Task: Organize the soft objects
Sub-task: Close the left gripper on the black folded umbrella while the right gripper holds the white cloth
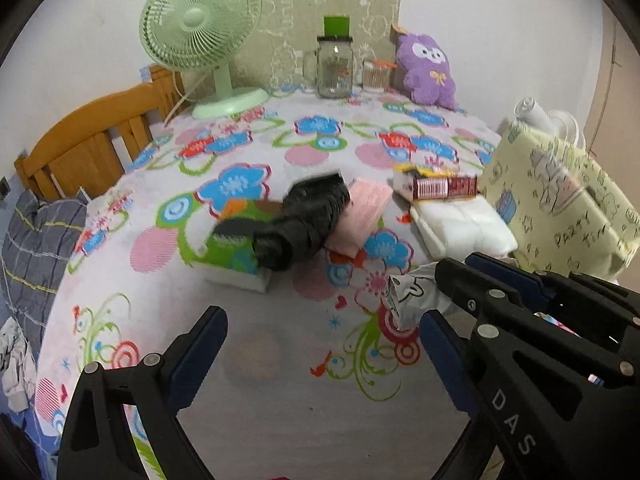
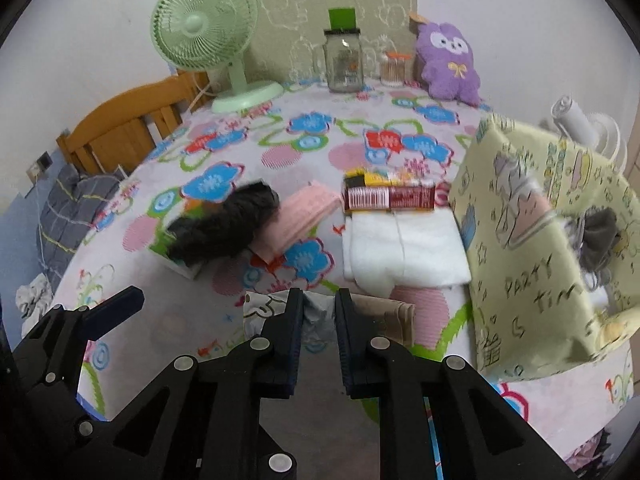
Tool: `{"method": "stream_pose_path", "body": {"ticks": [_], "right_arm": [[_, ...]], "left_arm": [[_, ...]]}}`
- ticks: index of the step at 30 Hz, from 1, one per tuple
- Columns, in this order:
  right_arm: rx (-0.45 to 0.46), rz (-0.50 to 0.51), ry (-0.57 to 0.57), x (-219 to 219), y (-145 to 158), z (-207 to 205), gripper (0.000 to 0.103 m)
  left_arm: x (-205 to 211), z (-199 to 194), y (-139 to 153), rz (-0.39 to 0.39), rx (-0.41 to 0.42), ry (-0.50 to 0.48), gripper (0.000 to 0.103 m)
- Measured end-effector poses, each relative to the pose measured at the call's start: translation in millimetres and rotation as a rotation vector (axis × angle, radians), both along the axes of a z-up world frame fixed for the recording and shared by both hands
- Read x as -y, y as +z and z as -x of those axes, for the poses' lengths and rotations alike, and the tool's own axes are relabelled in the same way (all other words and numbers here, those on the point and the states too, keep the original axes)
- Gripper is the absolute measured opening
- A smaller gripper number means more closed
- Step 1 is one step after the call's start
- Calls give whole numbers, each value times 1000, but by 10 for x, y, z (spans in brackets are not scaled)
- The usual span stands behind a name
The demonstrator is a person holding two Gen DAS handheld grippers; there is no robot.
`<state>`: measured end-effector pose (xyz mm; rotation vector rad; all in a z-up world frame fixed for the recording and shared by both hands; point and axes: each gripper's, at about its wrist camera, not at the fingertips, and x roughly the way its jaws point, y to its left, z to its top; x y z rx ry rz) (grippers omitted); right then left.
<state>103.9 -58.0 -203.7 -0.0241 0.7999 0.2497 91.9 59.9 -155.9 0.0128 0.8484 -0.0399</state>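
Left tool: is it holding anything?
No. The left tool is open over bare tablecloth, while the right tool grips the printed white cloth.

Rolled cloth (image 2: 226,220) left of folded towel (image 2: 404,246)

Hidden and blurred parts

The printed cloth (image 2: 318,314) is largely covered by the right gripper (image 2: 318,344); the black bundle (image 1: 300,224) is blurred.

A worktop under a flowered cloth (image 1: 280,360) carried a green desk fan (image 1: 208,40), a glass mug-jar (image 1: 334,68), a purple plush toy (image 1: 428,68), a folded pink cloth (image 1: 364,212), folded white cloth (image 1: 460,224) and a yellow fabric box (image 2: 540,220).
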Motion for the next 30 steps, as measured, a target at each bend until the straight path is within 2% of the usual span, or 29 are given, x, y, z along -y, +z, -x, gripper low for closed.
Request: {"method": "stream_pose_path", "body": {"ticks": [5,10,15,21,27,30], "right_arm": [[47,-2,1,-42,181,-43,18],[74,0,-3,-71,267,-133,18],[77,7,-13,-73,259,-256,18],[66,10,-27,-75,218,-400,18],[51,14,-40,-53,163,-516,18],[33,17,-42,-49,113,-563,18]], "left_arm": [[-39,-58,166,-6,49,9,97],[-63,-177,215,-18,73,15,97],[-80,-303,195,-15,79,9,97],[-73,-457,138,-17,70,-3,91],[-39,-571,65,-7,73,-35,72],[-28,-630,3,5,50,-44,52]]}}
